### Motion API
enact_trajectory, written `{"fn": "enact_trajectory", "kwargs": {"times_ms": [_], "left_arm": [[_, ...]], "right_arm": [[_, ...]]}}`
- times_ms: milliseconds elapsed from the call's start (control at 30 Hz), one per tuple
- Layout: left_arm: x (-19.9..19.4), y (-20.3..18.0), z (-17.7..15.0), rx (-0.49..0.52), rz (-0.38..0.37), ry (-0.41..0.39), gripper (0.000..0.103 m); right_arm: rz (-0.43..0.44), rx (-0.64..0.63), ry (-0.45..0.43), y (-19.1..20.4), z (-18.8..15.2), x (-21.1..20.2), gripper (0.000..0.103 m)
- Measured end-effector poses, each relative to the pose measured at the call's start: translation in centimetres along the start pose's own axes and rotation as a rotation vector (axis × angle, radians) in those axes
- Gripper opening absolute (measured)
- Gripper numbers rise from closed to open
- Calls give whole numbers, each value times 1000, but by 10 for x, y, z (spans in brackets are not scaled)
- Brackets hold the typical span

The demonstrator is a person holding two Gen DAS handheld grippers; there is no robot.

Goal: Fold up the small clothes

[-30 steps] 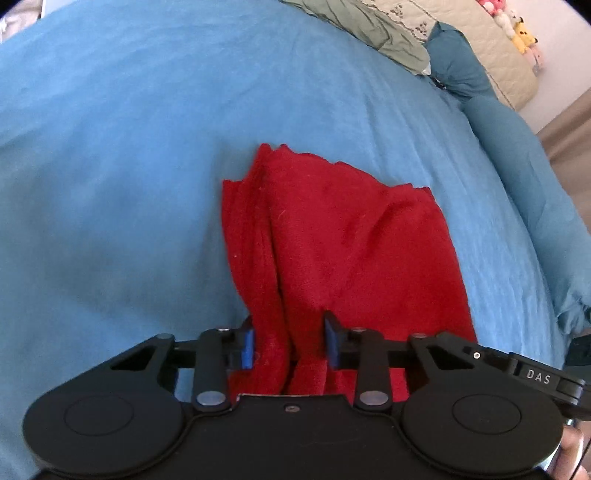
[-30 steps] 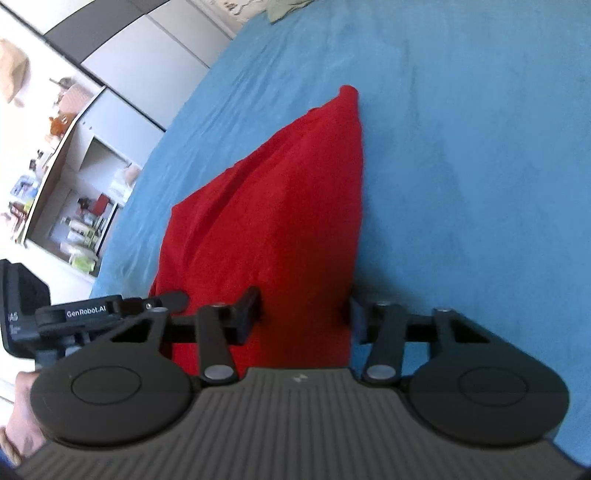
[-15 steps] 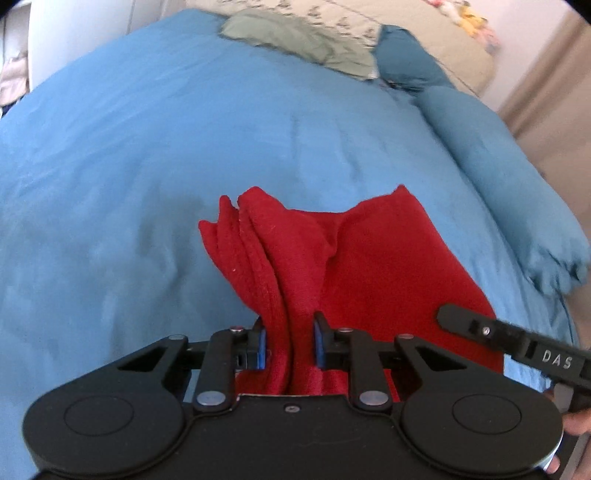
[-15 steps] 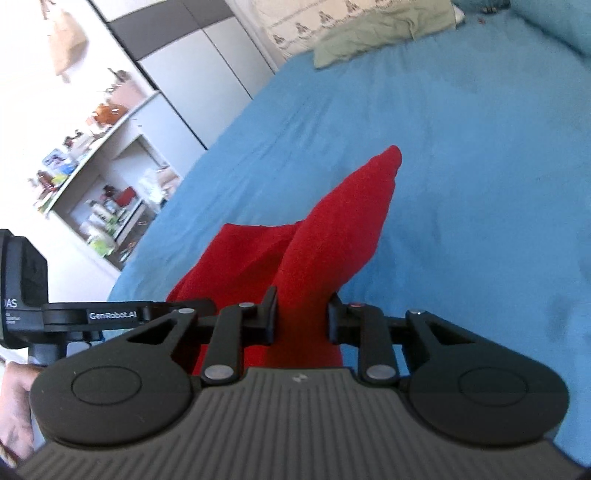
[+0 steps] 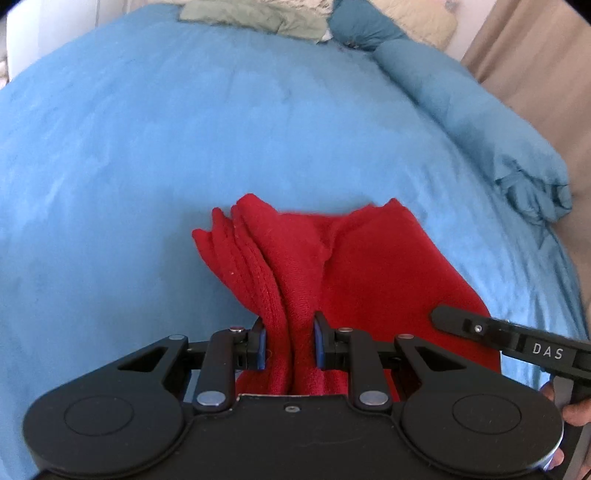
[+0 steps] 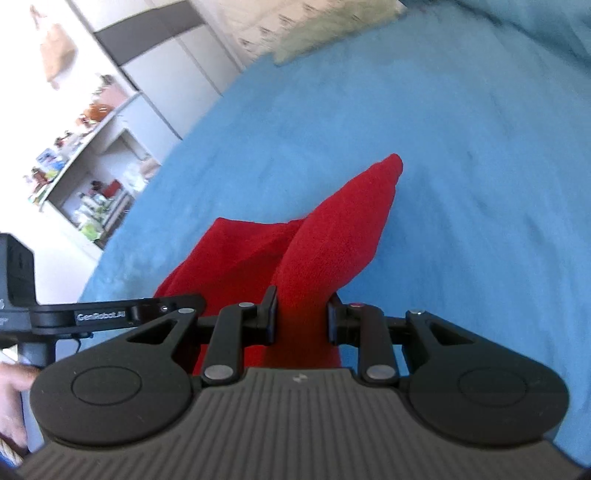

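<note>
A red knit garment lies bunched on the blue bedspread. My left gripper is shut on a thick gathered fold of its near edge, blue pads pressing both sides. In the right wrist view the same red garment rises in a peaked fold, and my right gripper is shut on its other near corner. Both near ends are lifted off the bed; the far part trails on the bedspread. The right gripper's body shows at the right of the left view.
A grey-green cloth and a patterned pillow lie at the head of the bed. A rolled blue duvet runs along the right edge, with a beige curtain beyond. Shelves with small items and a wardrobe stand past the bed's left side.
Both grippers closed on the near edge of the red garment, then lifted and pulled it back toward me, so the cloth gathered into folds and more bed shows beyond it.
</note>
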State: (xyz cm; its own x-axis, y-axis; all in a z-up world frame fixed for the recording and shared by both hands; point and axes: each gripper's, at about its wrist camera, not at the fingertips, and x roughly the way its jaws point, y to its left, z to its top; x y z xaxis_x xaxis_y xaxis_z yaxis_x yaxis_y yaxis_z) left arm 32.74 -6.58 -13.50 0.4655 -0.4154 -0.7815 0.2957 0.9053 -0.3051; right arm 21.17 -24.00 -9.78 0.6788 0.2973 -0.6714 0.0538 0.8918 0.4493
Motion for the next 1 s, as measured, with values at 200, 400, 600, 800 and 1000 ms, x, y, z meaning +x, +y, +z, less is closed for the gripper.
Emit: {"fn": "enact_trajectory", "kwargs": {"times_ms": [200, 400, 600, 800, 1000], "left_arm": [[9, 8, -13, -7, 10, 3, 29], [3, 11, -25, 37, 35, -9, 34], [-29, 3, -26, 115, 118, -101, 70], [-27, 14, -33, 139, 186, -88, 73], [-5, 37, -46, 67, 198, -34, 76]], "right_arm": [[-36, 19, 41, -18, -18, 15, 41], [-50, -14, 57, -12, -15, 17, 44], [-93, -96, -19, -1, -12, -9, 82], [-165, -146, -13, -4, -15, -9, 84], [-215, -122, 23, -17, -23, 7, 86]]}}
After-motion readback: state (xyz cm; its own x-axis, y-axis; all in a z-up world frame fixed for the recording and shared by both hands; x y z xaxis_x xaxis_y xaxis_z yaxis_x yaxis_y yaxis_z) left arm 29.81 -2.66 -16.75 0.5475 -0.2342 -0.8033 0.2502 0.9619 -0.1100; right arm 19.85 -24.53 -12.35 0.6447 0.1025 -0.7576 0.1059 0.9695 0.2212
